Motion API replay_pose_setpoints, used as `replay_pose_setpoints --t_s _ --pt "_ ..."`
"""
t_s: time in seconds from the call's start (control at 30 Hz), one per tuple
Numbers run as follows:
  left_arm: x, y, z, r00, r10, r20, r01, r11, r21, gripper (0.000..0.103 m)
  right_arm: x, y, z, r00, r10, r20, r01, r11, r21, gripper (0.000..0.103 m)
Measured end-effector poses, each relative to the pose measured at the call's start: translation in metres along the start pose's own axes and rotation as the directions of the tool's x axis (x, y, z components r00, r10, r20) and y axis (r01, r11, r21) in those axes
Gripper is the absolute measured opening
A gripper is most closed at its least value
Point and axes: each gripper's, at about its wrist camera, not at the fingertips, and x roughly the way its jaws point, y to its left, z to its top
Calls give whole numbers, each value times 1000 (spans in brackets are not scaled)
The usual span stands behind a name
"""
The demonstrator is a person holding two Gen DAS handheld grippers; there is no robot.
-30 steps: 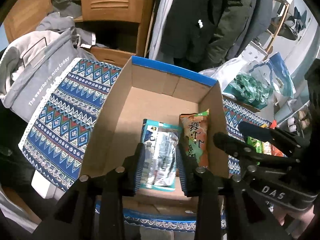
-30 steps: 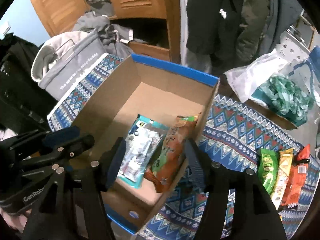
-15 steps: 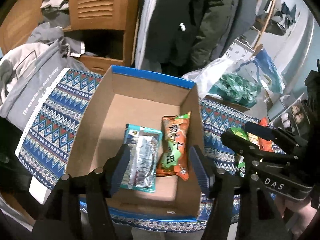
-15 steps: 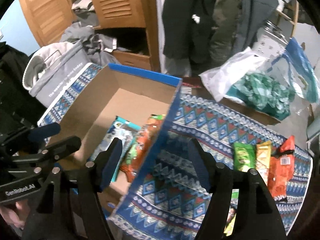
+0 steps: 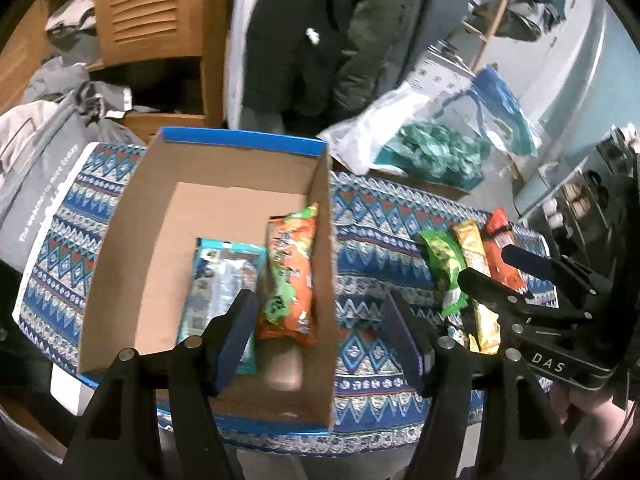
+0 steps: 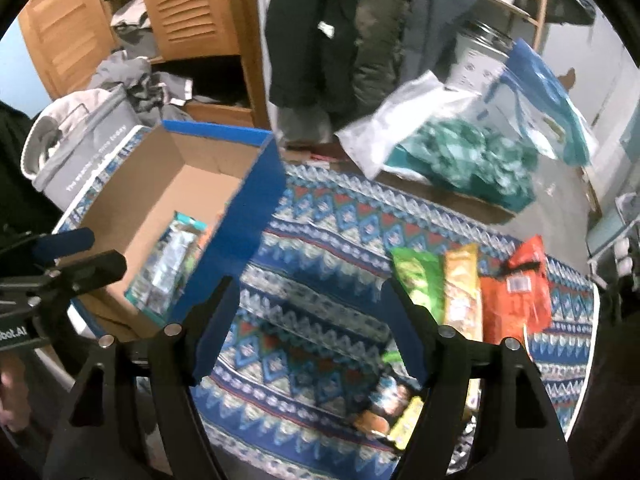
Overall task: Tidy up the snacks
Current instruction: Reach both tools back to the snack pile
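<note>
i had both grippers empty, their jaws spread wide. the left gripper (image 5: pixel 326 338) hung over the near right wall of the cardboard box (image 5: pixel 224 148), where a teal packet (image 5: pixel 218 276) and an orange-green packet (image 5: pixel 290 268) already lay side by side, long axes running near to far. the right gripper (image 6: pixel 308 328) hung over bare patterned cloth (image 6: pixel 320 240) on the desk, right of the box. what mattered for the coming move, as i judged it, was the loose row to the right of those jaws: a green packet (image 6: pixel 418 280), a yellow packet (image 6: pixel 462 288) and an orange-red packet (image 6: pixel 516 292), set edge to edge, each with its long axis near to far. the green one lay nearest, just beside the right finger. the right gripper was plainly closer than the left, so i reckoned it should shift right and take the green packet across its narrow width.
</note>
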Motion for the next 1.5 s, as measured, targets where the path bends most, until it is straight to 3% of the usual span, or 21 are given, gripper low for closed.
replay_pose_setpoints --t_s 0.57,0.77,1.03,1.5 --pt "22 -78 -16 996 -42 -76 52 989 139 67 -28 -92 -57 996 -91 -24 94 979 180 74" --pt "35 -100 -24 993 -40 -108 59 982 177 72 -33 -118 -73 994 -107 -37 113 964 242 74" --pt "55 -120 -31 986 -46 -161 77 979 187 72 -32 -144 -100 988 -135 -76 152 945 290 74" --pt "104 -155 -63 972 -26 -234 77 974 211 72 -14 -174 -169 964 -171 -203 247 856 453 76"
